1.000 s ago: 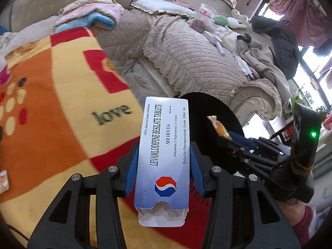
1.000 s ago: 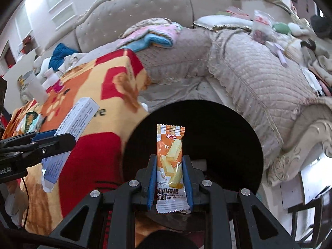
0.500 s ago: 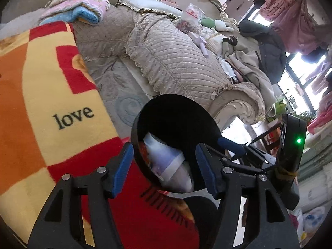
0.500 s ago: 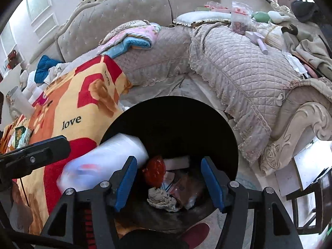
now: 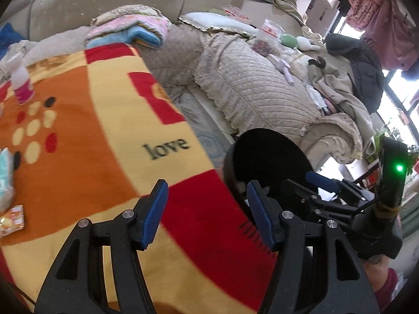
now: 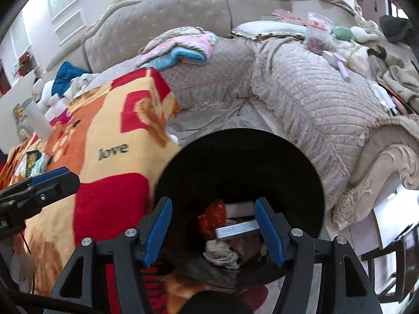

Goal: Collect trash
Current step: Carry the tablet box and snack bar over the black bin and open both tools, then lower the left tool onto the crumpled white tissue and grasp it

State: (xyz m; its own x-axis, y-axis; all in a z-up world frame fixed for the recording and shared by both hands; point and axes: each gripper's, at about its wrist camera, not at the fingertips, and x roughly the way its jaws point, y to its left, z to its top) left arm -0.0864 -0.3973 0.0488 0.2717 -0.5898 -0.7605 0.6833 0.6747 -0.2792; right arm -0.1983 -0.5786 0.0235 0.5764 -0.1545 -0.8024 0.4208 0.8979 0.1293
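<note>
A black round trash bin (image 6: 243,157) stands beside a table draped in an orange, yellow and red blanket (image 5: 86,144). My right gripper (image 6: 214,230) hangs open over the bin's mouth, nothing between its blue pads. Down in the bin lie a white-and-blue tablet box (image 6: 237,229), a red wrapper (image 6: 213,218) and a crumpled tissue (image 6: 221,253). My left gripper (image 5: 208,213) is open and empty over the blanket's red corner, just left of the bin (image 5: 264,162). An orange snack wrapper (image 5: 13,219) lies on the blanket at the far left.
A pink-and-white bottle (image 5: 22,86) and a pale green pack (image 5: 5,172) sit on the blanket. A quilted beige sofa (image 6: 314,96) strewn with folded towels, bags and clothes wraps behind and right of the bin. A white cup (image 6: 36,120) stands at the table's far end.
Both grippers opened: the tablet box left my left gripper and the snack wrapper left my right one, both dropping into the bin. My left gripper then swung back left over the blanket.
</note>
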